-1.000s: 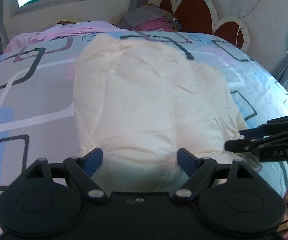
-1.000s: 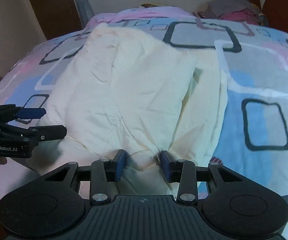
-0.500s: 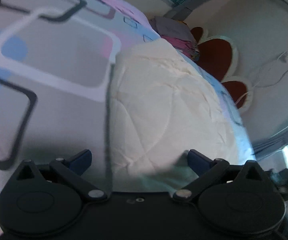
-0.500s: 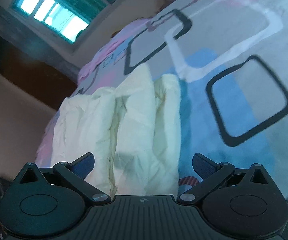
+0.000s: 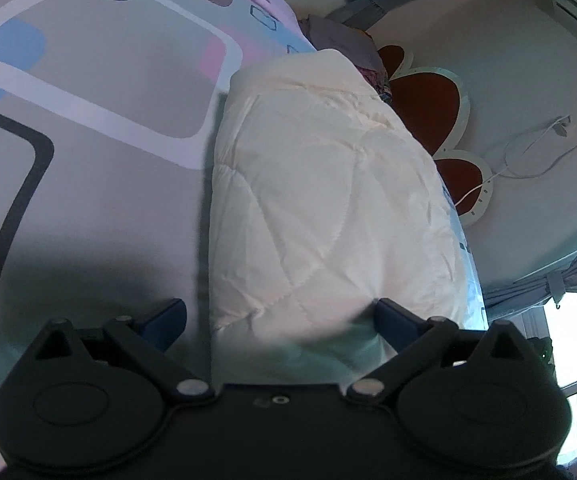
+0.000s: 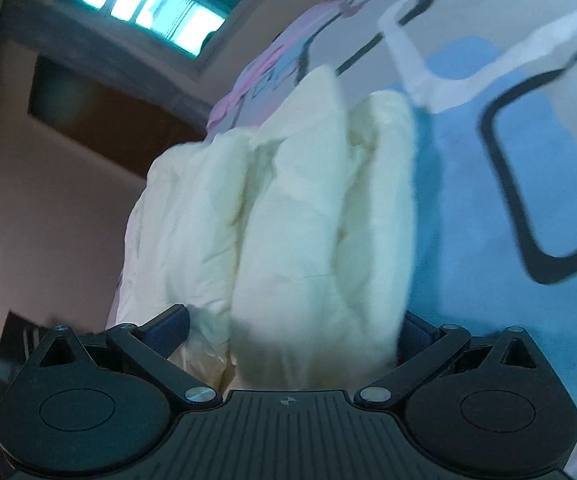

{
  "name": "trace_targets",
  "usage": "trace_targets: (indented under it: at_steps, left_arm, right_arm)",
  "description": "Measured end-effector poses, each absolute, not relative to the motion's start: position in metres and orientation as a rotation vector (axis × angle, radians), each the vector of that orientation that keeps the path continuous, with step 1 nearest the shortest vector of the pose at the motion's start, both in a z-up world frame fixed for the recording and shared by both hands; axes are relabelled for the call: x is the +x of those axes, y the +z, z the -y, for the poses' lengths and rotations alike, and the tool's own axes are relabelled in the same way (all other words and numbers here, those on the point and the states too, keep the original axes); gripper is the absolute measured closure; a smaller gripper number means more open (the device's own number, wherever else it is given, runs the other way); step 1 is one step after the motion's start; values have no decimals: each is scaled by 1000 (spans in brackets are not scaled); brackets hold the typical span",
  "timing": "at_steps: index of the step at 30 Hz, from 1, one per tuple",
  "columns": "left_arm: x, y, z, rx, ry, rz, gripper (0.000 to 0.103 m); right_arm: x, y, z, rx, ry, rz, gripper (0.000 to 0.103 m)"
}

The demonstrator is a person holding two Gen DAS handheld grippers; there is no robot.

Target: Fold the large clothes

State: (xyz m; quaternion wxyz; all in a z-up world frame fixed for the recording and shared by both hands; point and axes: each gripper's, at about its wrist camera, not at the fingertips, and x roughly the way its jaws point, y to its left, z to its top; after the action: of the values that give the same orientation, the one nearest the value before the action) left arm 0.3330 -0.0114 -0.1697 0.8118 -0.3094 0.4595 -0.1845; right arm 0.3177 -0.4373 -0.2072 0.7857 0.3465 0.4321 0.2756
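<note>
Bedsheet (image 5: 88, 128) bears quilt (image 5: 320, 200) lengthwise toward headboard (image 5: 424, 108).

one quilt, two grippers, one bed

one cream-white quilted padded cover (image 5: 328, 208), folded into a long bundle, fills the middle of the left wrist view toward 12 o'clock; the right wrist view shows three puffy folds of it side by side. one bedsheet printed with grey, blue, pink and white rounded squares (image 5: 88, 120) lies at 9 to 11 o'clock. two black grippers with blue pads, one left gripper (image 5: 280, 312) and one right gripper (image 6: 292, 328), each with two fingers spread wide. two dark red petal-shaped headboard panels with white rims (image 5: 428, 108) at 2 o'clock. one white cable (image 5: 536, 152) on the wall. one bright window (image 6: 148, 16) at 11 o'clock.
</note>
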Motion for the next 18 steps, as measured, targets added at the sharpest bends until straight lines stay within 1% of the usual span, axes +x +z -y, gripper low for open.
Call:
trace_targets:
  at_steps: [4,8,10,11,12,13,16,18]
  left_arm:
    - [339,-172,13,-670,-396,-981,3]
    - [344,-178,17,-687,-410,-978,3]
    - [350,-182,19,-729,-422,-978,5]
    - [352,-183,20,-746,-433,-977,10]
    - [354,-184,22,-751,-441,-975,12]
    - [354,-183,24,-740,-445,-969,12]
    - [354,-177,32,-702,-472,-951,13]
    - [352,-175,35,-691,-494,-933,16]
  right_arm:
    - [331,-209,432,750,594,-969,0]
    - [338,-207,425,716,602,-967,0]
    - [341,-207,420,703,611,-960,0]
    - [341,-208,421,697,615,-959,0]
    - [341,-207,419,693,619,-960,4]
    - [341,-208,418,702,637,-964,16]
    - [339,-215,424,736,661,-951,27]
    - [332,-212,427,753,664,-938,32]
